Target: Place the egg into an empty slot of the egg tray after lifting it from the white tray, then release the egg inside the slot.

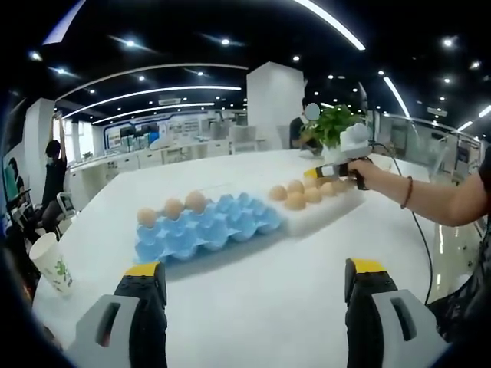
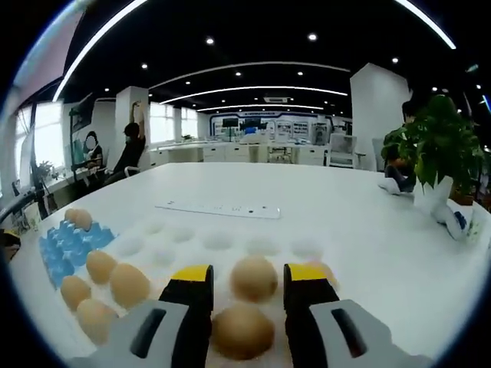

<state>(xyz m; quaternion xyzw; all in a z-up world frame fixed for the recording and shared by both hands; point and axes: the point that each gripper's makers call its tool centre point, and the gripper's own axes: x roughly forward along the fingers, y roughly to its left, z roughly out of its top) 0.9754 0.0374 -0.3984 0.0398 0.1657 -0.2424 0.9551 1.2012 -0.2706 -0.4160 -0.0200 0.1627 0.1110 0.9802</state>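
The egg (image 2: 254, 277) sits in a dimple of the white tray (image 2: 219, 241), right between the yellow-tipped jaws of the right claw (image 2: 248, 287); the jaws stand apart on either side of it and I cannot tell whether they touch the shell. A second egg (image 2: 242, 331) lies nearer the camera, low between the same jaws. To the left of these on the white tray lie four more eggs (image 2: 115, 285), and the dimples beyond them are bare.

Taking the white tray (image 1: 326, 208) as landmark in the left gripper view: it rests on the white worktop (image 1: 253, 307), and the right claw (image 1: 326, 172), held by a person's hand (image 1: 364, 173), hangs over its far end above the cluster of eggs (image 1: 301, 194). Touching the white tray's left end is the blue egg tray (image 1: 207, 227). Three eggs (image 1: 173, 207) sit in its back row at the end farthest from the white tray; the other slots are vacant. In front of the white tray a wide stretch of bare worktop runs to the left claw (image 1: 255, 295), whose jaws are spread wide with nothing between them. Far left of the white tray, past the blue tray, a paper cup (image 1: 52, 264) stands by the worktop's edge. Behind the white tray is a potted plant (image 1: 331, 124); in the right gripper view the plant (image 2: 437, 153) stands off to the tray's right, with a flat white strip (image 2: 219, 208) lying beyond the tray.
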